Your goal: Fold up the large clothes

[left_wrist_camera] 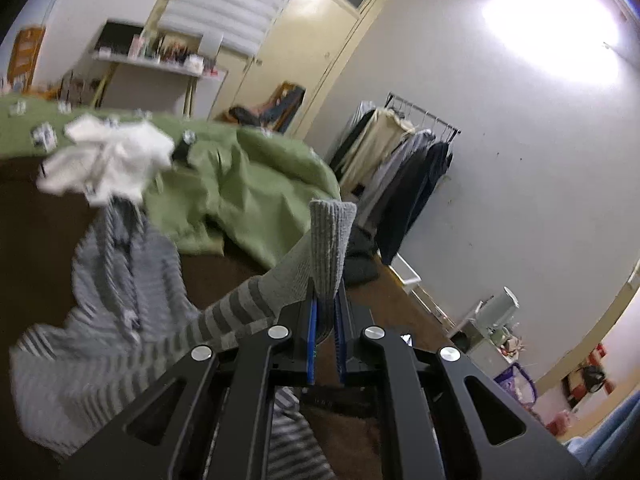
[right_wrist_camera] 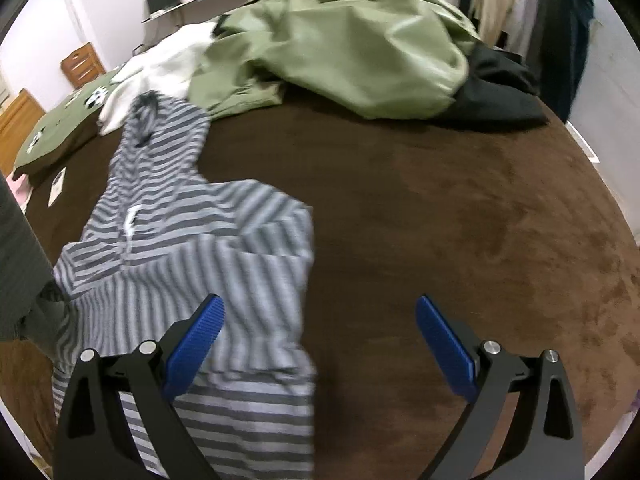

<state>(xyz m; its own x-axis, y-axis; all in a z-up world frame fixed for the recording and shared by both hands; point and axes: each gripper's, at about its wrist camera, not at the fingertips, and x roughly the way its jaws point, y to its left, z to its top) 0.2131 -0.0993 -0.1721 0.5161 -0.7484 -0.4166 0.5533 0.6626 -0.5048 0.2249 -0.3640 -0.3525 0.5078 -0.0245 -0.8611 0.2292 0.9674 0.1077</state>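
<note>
One cuff is all we hold in the left view: the left gripper is clamped on the sleeve end of the striped hoodie, lifted off the brown bed. With so little cloth pinched, we judge a tug could slip it free or drag the body askew.

In the right view, our right gripper hangs spread wide and empty, above the hoodie's right edge. Unpinned, that side could bunch, or slide toward the green jacket.
</note>
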